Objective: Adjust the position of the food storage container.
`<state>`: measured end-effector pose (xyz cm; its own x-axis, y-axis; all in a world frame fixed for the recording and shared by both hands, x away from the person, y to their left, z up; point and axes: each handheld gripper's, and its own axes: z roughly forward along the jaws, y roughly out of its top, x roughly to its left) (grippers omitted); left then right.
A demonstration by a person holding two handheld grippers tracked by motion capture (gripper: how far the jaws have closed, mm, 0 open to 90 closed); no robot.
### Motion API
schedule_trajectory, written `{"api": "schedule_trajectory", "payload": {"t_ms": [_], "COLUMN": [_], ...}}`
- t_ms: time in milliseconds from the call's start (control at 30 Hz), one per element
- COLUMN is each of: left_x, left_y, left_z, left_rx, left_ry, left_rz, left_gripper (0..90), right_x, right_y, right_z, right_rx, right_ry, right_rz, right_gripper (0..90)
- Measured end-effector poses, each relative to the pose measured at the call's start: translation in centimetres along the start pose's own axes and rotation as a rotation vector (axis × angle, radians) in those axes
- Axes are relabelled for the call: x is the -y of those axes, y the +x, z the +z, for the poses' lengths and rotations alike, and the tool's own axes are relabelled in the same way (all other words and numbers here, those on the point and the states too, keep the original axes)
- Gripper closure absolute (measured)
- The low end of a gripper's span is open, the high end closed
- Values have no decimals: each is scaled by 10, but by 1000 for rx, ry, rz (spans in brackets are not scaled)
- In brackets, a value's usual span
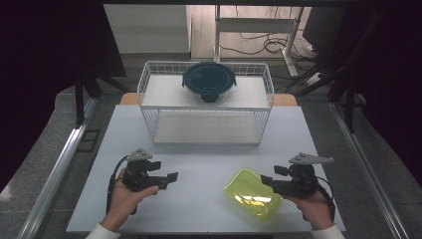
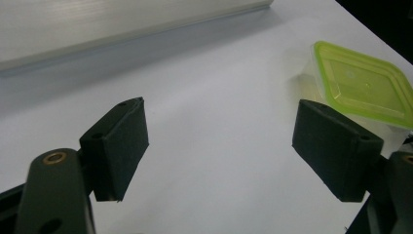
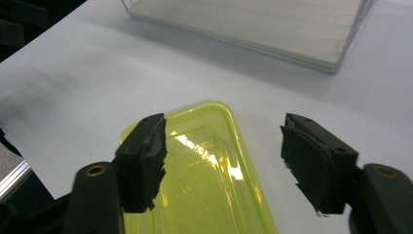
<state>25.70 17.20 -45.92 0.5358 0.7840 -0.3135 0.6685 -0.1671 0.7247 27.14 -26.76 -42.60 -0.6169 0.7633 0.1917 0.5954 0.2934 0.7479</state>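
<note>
A yellow-green lidded rectangular container [image 1: 251,193] lies on the white table [image 1: 209,159], front right. My right gripper [image 1: 272,175] hovers at its right end. In the right gripper view the container [image 3: 204,180] runs between the jaws. One jaw is over its lid and the other over bare table, and neither pad presses it, so the right gripper [image 3: 224,156] is open. My left gripper [image 1: 165,171] is held front left, open and empty. In the left gripper view, my left gripper [image 2: 219,146] points across the table, with the container [image 2: 363,85] at the far right.
A white wire rack [image 1: 149,94] with two shelves stands at the table's back. On its top shelf sits a round glass container with a dark blue lid [image 1: 208,79]. Metal rails run along both sides of the table, and cables lie on the floor behind.
</note>
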Motion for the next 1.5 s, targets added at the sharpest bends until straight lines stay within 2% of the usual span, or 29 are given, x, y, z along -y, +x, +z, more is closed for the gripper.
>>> {"api": "schedule_trajectory", "payload": {"t_ms": [67,167,233,433,533,700,833,900,967,1100,1500], "left_x": [1,2,3,4,5,7,8,9,9,9,11], "left_y": [0,0,0,2,4,5,4,4,4,4,7], "left_z": [1,3,3,4,6,7,8,8,8,9,6], "left_rx": [-1,-2,-5,-18,-22,-28,-27,-28,-28,-25,-33], "left_ry": [6,12,14,24,38,50,52,55,56,62,61], "left_rz": [0,0,1,6,12,17,17,15,10,19,8], "left_gripper": [201,200,200,200,200,200,200,200,202,202,204], "right_x": [4,10,13,31,37,48,58,64,69,73,67], "right_y": [-2,-5,-5,-8,-9,-8,-6,-6,-6,-6,-1], "right_z": [-3,-7,-9,-21,-24,-26,-29,-28,-25,-16,-3], "right_rx": [4,45,56,85,102,95,110,117,123,122,123], "right_ry": [1,21,29,71,97,155,198,242,294,344,370], "right_rz": [17,21,21,25,9,-9,-11,-15,-29,-35,-40], "right_gripper": [378,417,439,638,749,872,883,883,883,884,884]}}
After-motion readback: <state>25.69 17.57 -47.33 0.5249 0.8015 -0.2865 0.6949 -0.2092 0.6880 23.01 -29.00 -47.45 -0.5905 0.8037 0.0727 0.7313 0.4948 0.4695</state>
